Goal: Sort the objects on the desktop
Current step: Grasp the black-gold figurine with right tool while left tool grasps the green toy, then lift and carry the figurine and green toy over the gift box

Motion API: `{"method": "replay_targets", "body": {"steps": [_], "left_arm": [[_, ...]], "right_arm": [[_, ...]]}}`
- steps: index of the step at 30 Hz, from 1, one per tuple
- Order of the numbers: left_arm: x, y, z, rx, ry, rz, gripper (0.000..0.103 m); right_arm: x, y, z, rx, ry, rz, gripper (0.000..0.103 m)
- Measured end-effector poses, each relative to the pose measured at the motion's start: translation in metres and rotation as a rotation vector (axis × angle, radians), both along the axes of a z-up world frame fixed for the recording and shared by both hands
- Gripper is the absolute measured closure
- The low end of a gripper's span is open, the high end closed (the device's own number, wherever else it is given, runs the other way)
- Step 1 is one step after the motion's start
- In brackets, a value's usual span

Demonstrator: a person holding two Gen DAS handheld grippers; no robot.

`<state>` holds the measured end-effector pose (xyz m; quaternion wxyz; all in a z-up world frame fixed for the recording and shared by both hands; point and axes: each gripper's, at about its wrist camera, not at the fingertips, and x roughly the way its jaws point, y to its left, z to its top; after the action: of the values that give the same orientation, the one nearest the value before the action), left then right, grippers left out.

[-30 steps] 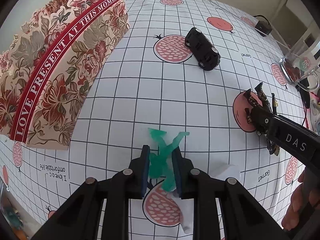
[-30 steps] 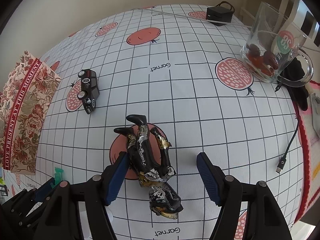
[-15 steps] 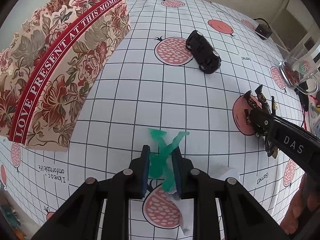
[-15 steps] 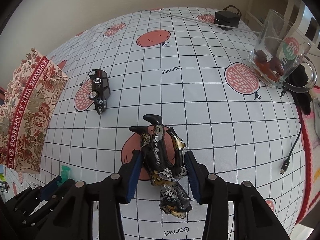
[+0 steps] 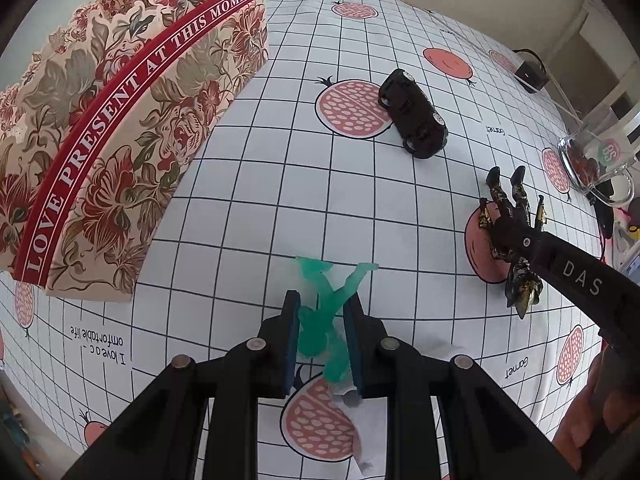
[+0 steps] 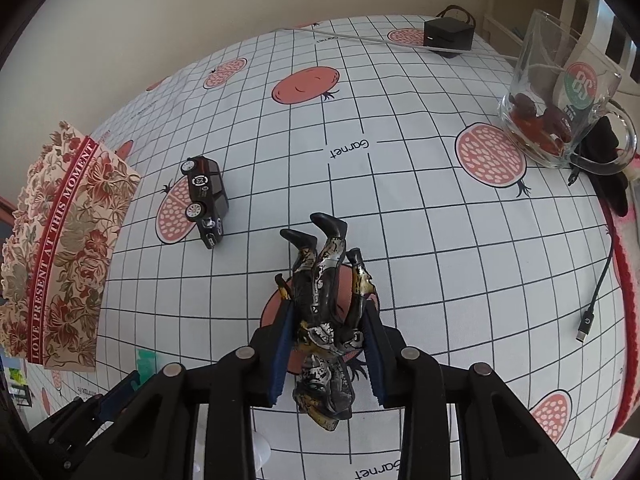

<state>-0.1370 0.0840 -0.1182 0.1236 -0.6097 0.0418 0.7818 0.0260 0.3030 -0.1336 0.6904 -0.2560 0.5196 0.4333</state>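
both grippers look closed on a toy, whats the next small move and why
Probably lift both straight up a little. The left gripper is clamped on the translucent green plastic figure and the right gripper on the black and gold action figure, both low over the grid-patterned tablecloth, with the floral paper box to the left.

Translucent green plastic figure (image 5: 326, 320); glossy black-gold figurine (image 6: 326, 320); clear glass mug (image 6: 560, 92).

- The box (image 5: 120, 128) is cut off by the left edge in the left wrist view.
- The green figure's (image 6: 145, 362) body is mostly hidden behind the left gripper (image 6: 120, 394) in the right wrist view.
- The mug's (image 5: 596, 160) contents are too small to identify.
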Motion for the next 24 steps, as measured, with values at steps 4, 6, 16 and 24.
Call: {"method": "replay_targets", "body": {"steps": [4,6,16,24], "left_arm": [[-0.007,-0.004,0.001,0.021,-0.01,0.016,0.08],[-0.01,-0.002,-0.001,0.029,-0.013,0.021,0.08],[-0.018,-0.008,0.006,0.076,-0.025,0.064,0.08],[-0.035,-0.001,0.041,0.135,0.062,0.06,0.08]], "right_arm": [[-0.001,0.003,0.0,0.015,0.018,-0.023,0.067],[-0.002,0.005,0.0,0.028,0.035,-0.028,0.067],[0.001,0.011,-0.004,0.054,0.077,-0.077,0.067],[0.004,0.02,0.027,0.188,0.141,-0.094,0.067]]}}
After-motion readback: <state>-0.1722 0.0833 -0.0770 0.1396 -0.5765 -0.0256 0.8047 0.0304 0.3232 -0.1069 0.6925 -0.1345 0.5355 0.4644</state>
